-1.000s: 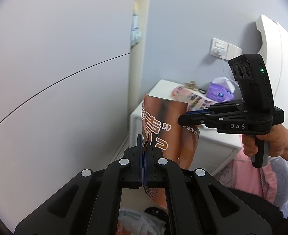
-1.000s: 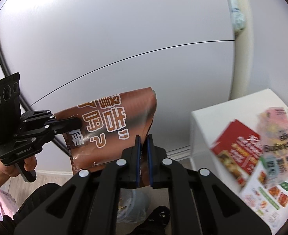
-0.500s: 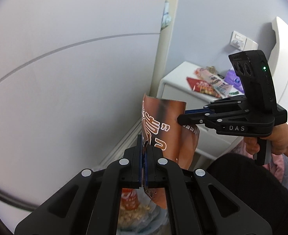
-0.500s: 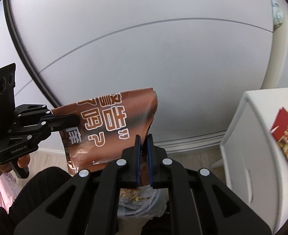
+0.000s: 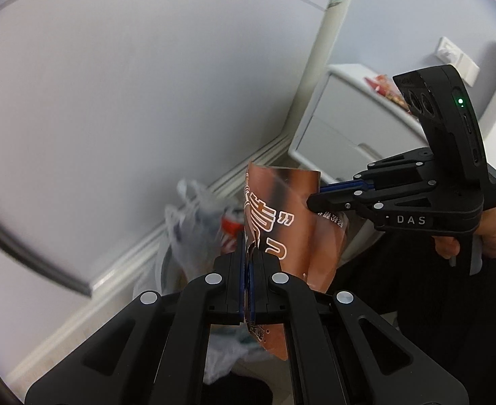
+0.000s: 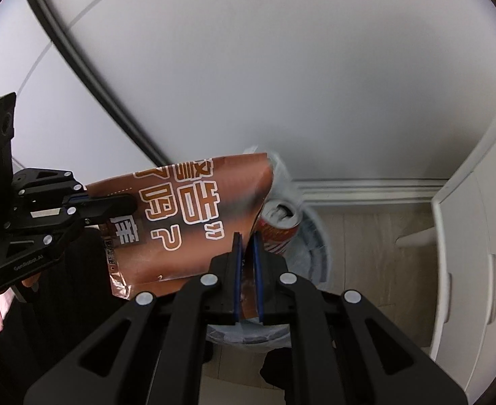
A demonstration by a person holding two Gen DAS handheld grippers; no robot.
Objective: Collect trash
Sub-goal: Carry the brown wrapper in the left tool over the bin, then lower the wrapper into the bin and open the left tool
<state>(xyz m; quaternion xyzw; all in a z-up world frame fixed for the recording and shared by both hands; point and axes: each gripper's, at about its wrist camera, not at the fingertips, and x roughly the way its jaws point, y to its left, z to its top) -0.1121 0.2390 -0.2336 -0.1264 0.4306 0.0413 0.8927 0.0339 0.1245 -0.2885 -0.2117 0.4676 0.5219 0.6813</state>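
Observation:
A brown foil snack bag (image 5: 292,233) with white lettering hangs stretched between both grippers. My left gripper (image 5: 247,238) is shut on one edge of it, and my right gripper (image 5: 315,199), held in a hand at the right, pinches the opposite edge. In the right wrist view the right gripper (image 6: 247,238) is shut on the bag (image 6: 187,216), and the left gripper (image 6: 126,202) clamps its far left edge. Just below the bag stands a trash bin (image 6: 317,246) lined with a clear plastic bag (image 5: 187,222). A red drink can (image 6: 278,226) lies inside the bin.
A white nightstand (image 5: 342,125) stands right of the bin, with some packets (image 5: 383,84) on its top; its side (image 6: 467,236) fills the right wrist view's right edge. A pale wall and white baseboard (image 6: 366,189) run behind the bin. Dark clothing of the person shows below.
Both grippers have sunk and tilted downward with the bag held between them. The nightstand's top has slid away, and the lined bin with the red can has come into view beneath.

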